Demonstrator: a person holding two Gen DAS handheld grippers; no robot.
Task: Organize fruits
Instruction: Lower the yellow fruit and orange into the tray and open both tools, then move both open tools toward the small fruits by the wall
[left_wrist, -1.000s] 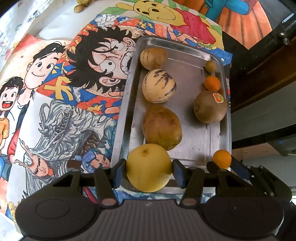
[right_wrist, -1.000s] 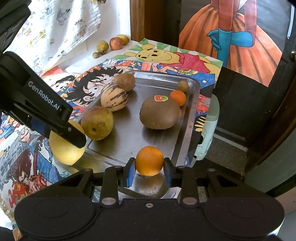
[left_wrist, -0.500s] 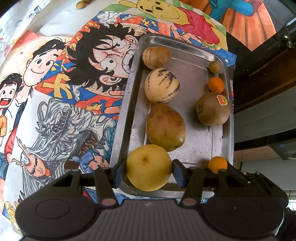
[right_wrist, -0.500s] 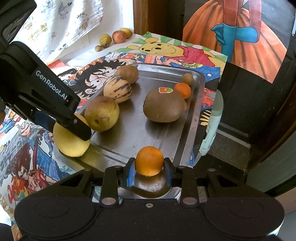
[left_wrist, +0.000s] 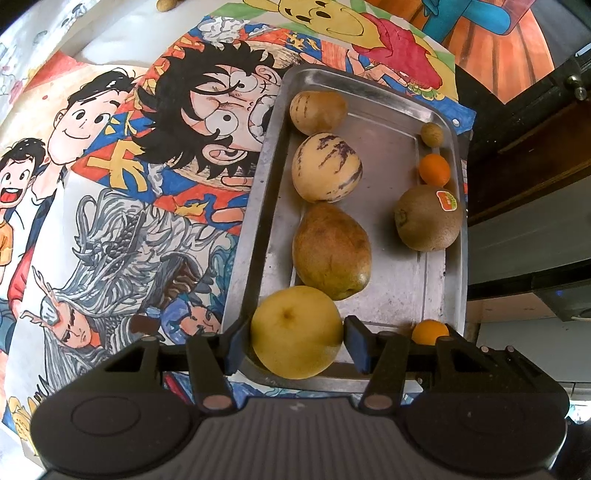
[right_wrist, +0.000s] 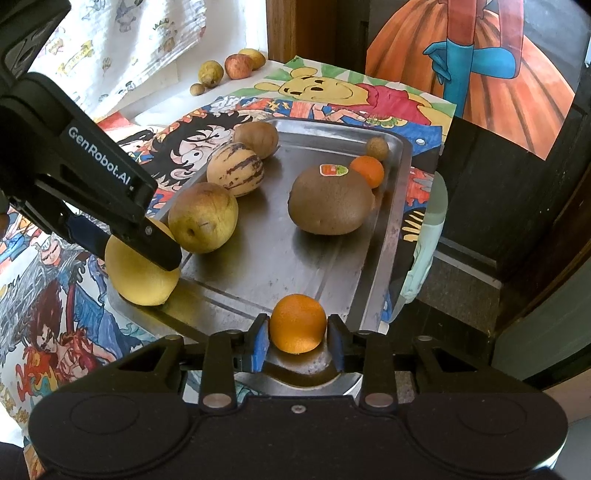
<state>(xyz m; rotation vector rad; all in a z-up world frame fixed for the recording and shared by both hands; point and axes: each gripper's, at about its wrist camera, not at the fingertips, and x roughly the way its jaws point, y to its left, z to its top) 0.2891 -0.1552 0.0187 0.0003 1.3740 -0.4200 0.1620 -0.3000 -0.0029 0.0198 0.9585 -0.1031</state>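
Observation:
A steel tray (left_wrist: 399, 122) lies on a cartoon-printed cloth. My left gripper (left_wrist: 295, 347) is shut on a yellow round fruit (left_wrist: 295, 332) at the tray's near left corner. Beyond it, along the left side, sit a brown pear (left_wrist: 330, 251), a purple-striped melon (left_wrist: 327, 168) and a tan striped fruit (left_wrist: 317, 110). Along the right side are a stickered kiwi (left_wrist: 428, 218), a small orange (left_wrist: 434, 170) and a tiny brown fruit (left_wrist: 432, 133). My right gripper (right_wrist: 297, 338) is shut on another small orange (right_wrist: 297, 326) low over the tray (right_wrist: 280, 251) at its near right corner.
Several loose fruits (right_wrist: 229, 68) lie at the table's far back by a hanging cloth. The table ends just right of the tray, where a pale green object (right_wrist: 424, 240) and dark wooden furniture (right_wrist: 517, 184) stand. The left gripper's body (right_wrist: 92, 173) crosses the right wrist view.
Both grippers have moved forward over the tray's near end with their fruits still held. The fruits lying in the tray have not moved.

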